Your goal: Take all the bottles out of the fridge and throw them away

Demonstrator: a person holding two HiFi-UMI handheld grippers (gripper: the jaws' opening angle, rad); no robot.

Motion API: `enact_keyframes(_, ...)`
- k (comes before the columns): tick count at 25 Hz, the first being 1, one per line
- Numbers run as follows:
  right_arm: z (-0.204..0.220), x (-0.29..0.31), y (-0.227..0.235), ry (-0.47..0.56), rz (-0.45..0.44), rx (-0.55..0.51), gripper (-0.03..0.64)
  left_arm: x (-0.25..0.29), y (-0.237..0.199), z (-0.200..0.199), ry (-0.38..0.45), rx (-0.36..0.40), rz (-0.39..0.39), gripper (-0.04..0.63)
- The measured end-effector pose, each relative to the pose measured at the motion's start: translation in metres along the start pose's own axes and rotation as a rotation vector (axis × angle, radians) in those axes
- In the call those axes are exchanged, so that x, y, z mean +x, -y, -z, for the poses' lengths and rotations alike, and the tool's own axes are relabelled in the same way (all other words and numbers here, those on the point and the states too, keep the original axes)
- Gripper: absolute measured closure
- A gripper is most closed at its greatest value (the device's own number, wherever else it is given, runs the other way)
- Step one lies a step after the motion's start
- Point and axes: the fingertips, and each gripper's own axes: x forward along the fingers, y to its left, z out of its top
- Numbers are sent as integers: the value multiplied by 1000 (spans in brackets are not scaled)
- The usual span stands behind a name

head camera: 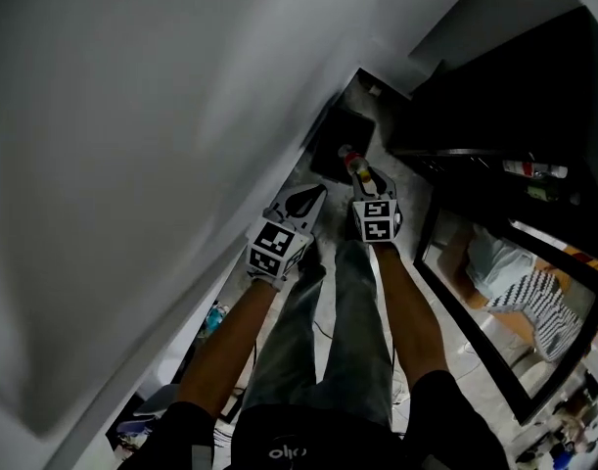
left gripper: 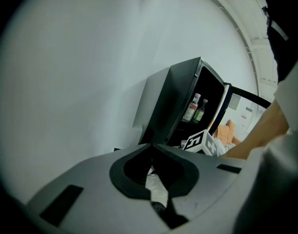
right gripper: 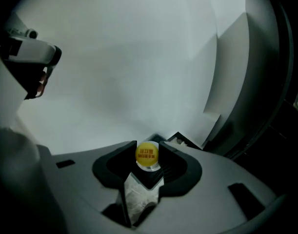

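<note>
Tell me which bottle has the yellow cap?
The bottle clamped in the right gripper. In the fridge, the red-labelled bottle has a pale cap and the darker bottle a dark one.

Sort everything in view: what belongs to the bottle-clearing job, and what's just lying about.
Job: yellow-capped clear plastic bottle in the right tongs; two labelled bottles inside the open dark fridge; dark square box, probably the bin.
Lying about: striped cloth; pale blue bundle; small blue object.
</note>
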Motion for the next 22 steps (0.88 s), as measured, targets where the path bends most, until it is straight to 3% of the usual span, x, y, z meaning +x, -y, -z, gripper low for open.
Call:
enact_keyframes(12,105,75,-6,-107,17,62,471,35,-5,76,-55,-15,71,594)
enact_keyframes(22,128,84,-6,-153,17,76,469,31,-4,91,-62,-30,75,594)
